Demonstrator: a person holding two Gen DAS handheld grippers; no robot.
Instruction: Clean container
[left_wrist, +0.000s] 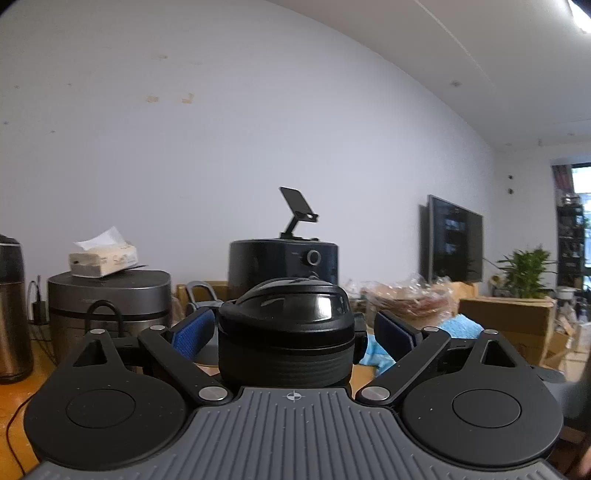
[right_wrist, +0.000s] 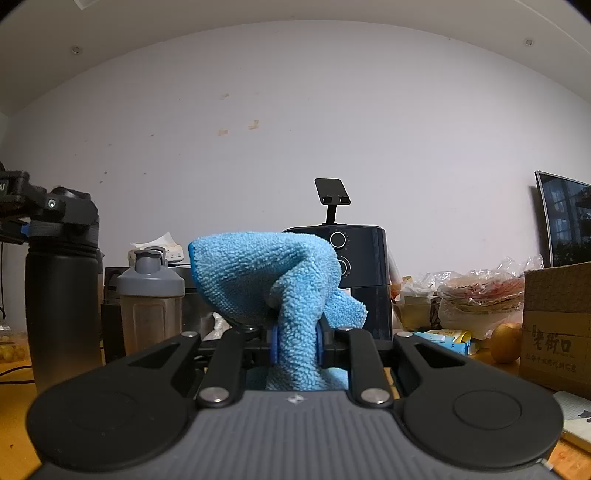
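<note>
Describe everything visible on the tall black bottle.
The tall matte black bottle stands upright on the orange-brown wooden table, at the left edge of the right wrist view. It has a smooth cylindrical body, a ribbed collar and a glossy domed black flip lid, shut. The left gripper brackets the lid and collar with its blue-padded fingers; whether the pads press the bottle is unclear. A grey-lidded translucent shaker bottle stands beside it.

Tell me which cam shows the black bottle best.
Right wrist: the black bottle stands full height at the left, the left claw at its lid. Left wrist shows only its lid and ribbed collar up close between the blue pads, body hidden.
</note>
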